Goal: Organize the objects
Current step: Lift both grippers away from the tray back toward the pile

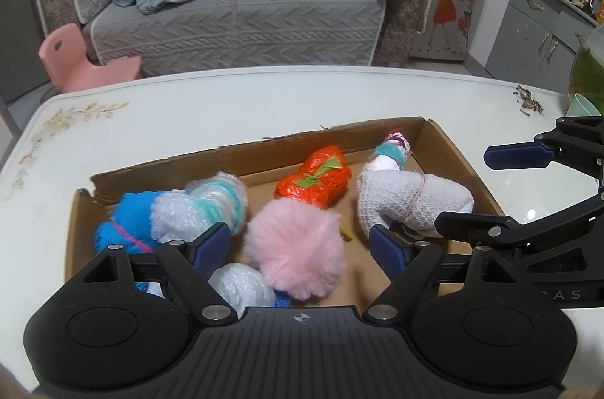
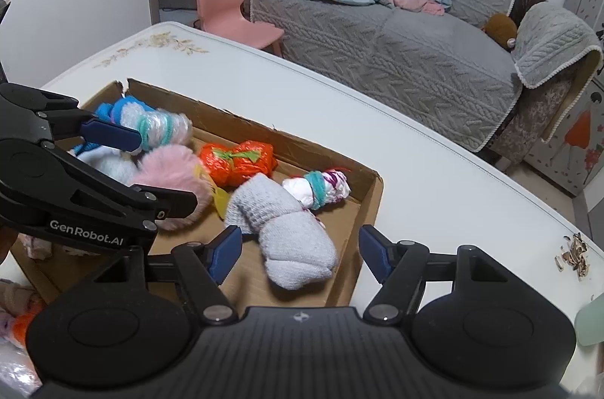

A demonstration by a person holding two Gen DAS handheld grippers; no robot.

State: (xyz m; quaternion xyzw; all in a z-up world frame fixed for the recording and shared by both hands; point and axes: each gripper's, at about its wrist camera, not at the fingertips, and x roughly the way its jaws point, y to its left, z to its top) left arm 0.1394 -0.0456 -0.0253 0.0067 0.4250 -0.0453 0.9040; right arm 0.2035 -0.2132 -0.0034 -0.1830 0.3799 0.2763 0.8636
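In the left wrist view, the left tongs (image 1: 300, 250) stand apart above the cardboard box (image 1: 241, 155) on the white bench (image 1: 226, 97), and the pink pompom (image 1: 294, 248) lies between the pads without being pressed. An orange bundle (image 1: 313, 178) lies behind it.

In the right wrist view, the right tongs (image 2: 300, 253) are also apart, and the grey sock roll (image 2: 290, 233) lies free between them in the box (image 2: 362, 210). The small white bundle with a teal band (image 2: 319, 189) lies just behind the sock roll.
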